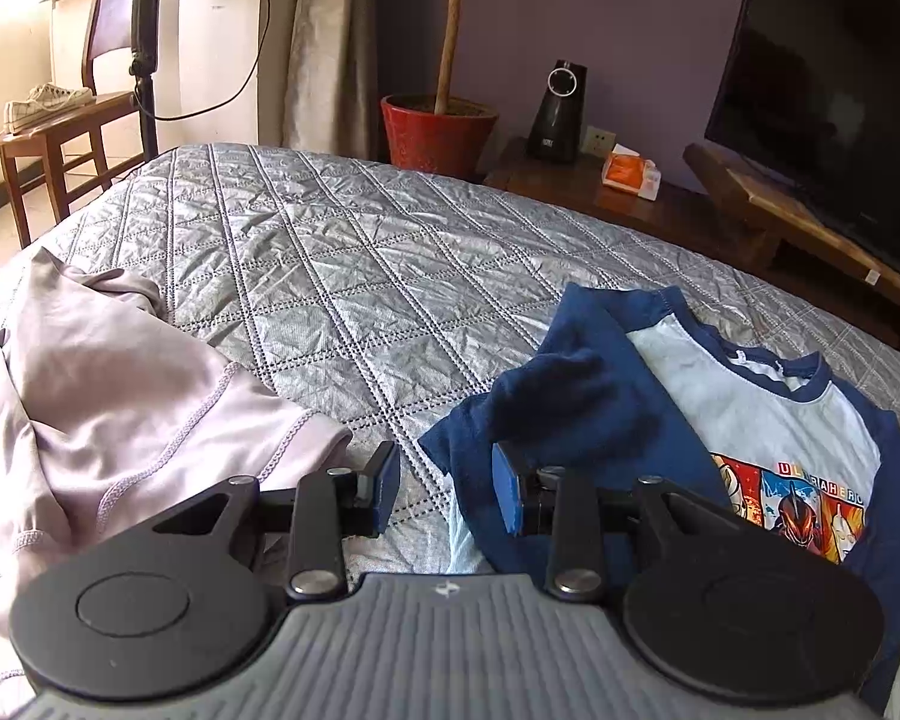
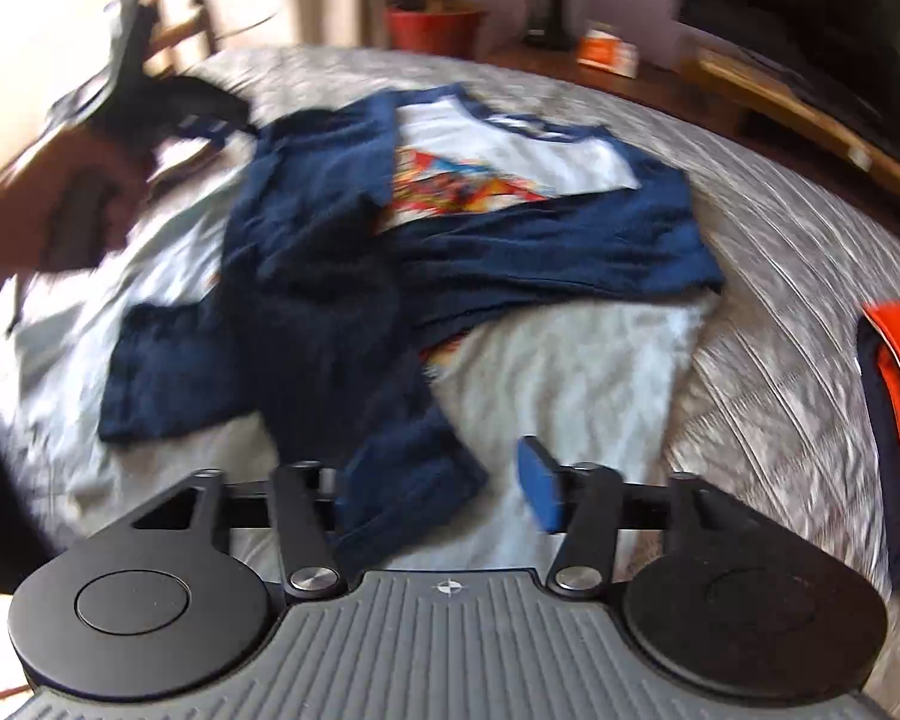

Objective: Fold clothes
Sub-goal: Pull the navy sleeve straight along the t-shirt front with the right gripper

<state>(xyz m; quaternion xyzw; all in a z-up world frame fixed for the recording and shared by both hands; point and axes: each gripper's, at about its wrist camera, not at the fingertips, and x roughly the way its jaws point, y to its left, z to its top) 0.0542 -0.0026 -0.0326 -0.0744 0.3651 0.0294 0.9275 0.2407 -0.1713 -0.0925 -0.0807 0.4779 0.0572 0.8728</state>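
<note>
I am folding a tee (image 2: 342, 276) lying on the bed (image 1: 330, 276), near side. My right gripper (image 2: 444, 489) is standing wide, a navy sleeve (image 2: 402, 480) loose between its jaws; my left gripper (image 1: 447, 489) is hanging narrow and empty. It looks light, limp knit, likely to slump, so I judge hems the best hold. The quilt feels crinkly, I guess.

Blurred navy-and-white shirt (image 2: 426, 228) on quilted bed (image 2: 780, 252); right claw (image 2: 450, 492) open
</note>
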